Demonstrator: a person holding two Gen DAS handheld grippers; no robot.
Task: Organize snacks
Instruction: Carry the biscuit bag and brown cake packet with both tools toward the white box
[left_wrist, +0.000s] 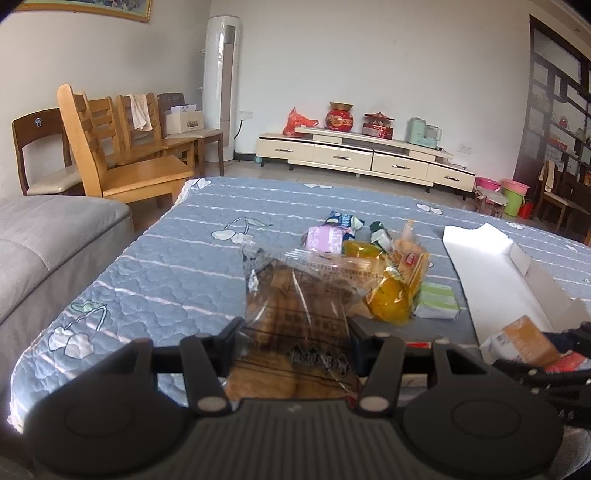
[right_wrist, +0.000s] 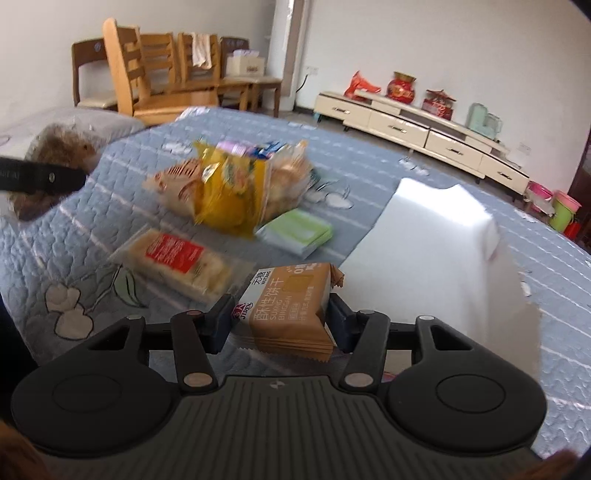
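My left gripper (left_wrist: 293, 332) is shut on a clear bag of brown pastry (left_wrist: 295, 295), held up over the blue quilted table cover (left_wrist: 166, 266). My right gripper (right_wrist: 280, 317) is shut on a brown biscuit packet (right_wrist: 291, 299), close to the near end of the open white box (right_wrist: 443, 251). That packet (left_wrist: 524, 339) also shows at the lower right of the left wrist view, beside the white box (left_wrist: 498, 280). A pile of snack packs (right_wrist: 229, 184) lies in the middle of the cover, with a green pack (right_wrist: 295, 230) and a red-label cracker pack (right_wrist: 173, 258) nearer.
A grey sofa (left_wrist: 44, 240) borders the table on the left. Wooden chairs (left_wrist: 122, 162) stand behind it. A cream TV cabinet (left_wrist: 369, 155) lines the far wall, and coloured buckets (left_wrist: 513, 195) sit on the floor at the right.
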